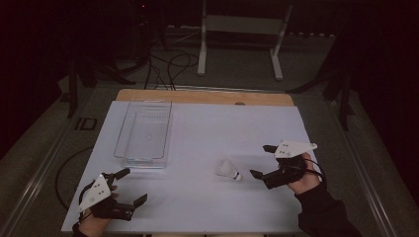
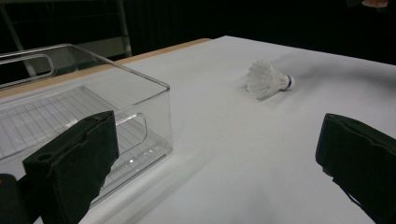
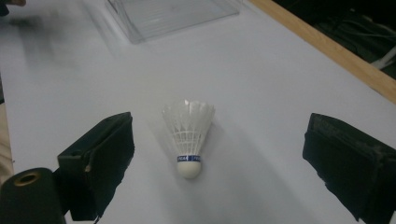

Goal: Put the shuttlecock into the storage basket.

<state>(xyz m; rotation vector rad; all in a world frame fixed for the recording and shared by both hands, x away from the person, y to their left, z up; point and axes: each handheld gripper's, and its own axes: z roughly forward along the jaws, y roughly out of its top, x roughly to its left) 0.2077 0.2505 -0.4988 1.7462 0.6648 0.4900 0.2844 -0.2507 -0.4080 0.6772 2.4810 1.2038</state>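
Shuttlecock (image 1: 229, 170) lies on white table (image 1: 222, 128) in dark room, both grippers spread wide.

1 shuttlecock (image 1: 229, 170), 1 clear plastic bin (image 1: 144, 131), 2 tools: left (image 1: 133, 185), right (image 1: 261, 161).

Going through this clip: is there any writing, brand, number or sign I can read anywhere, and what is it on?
Nothing here can be read for certain.
Shuttlecock: its blue band just above the cork carries small pale lettering, too small and blurred to read.
Clear plastic bin: no label or print to be seen.
White table sheet: plain, no markings.
Left gripper and right gripper: their grey plates bear small dark dots, not text.
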